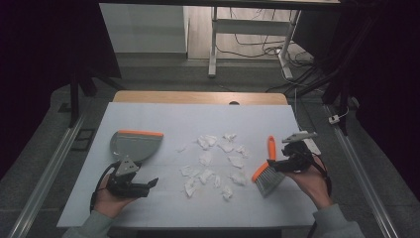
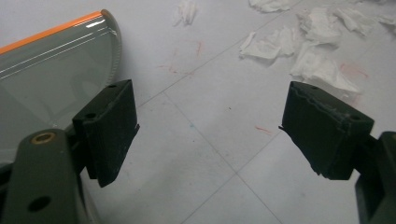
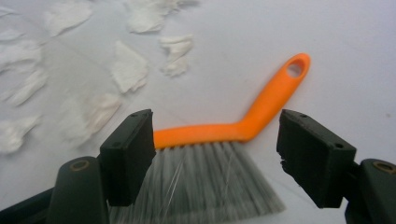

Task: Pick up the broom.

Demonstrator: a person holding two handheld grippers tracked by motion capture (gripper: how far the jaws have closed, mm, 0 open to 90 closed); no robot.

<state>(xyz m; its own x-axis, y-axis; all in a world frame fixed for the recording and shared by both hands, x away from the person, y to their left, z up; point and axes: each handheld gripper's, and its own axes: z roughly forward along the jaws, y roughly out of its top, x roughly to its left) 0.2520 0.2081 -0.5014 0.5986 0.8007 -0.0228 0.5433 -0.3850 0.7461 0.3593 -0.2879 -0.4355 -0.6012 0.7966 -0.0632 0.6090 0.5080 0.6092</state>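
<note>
Apparently a sweep-up is being prepared: the right gripper point(image 3: 215, 154) is spread over the brush point(image 3: 233, 133), nothing clamped. The left gripper point(image 2: 210, 135) is held apart beside the dustpan point(image 1: 134, 144), left of the paper scraps point(image 1: 213, 163); closing on the brush is judged next.

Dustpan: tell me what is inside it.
The dustpan looks empty: bare grey inside, no paper scraps. The left gripper covers its near end, so that part stays unseen.

High view: dim, with dark vignetting at 9 and 3 o'clock; the white rectangular table surface point(image 1: 148, 124) is evenly lit, shadows soft. Left gripper view: glare streaks the translucent grey, orange-rimmed plastic dustpan point(image 2: 51, 79). Right gripper view: torn white paper scraps point(image 3: 126, 67) blur toward 10 o'clock.
</note>
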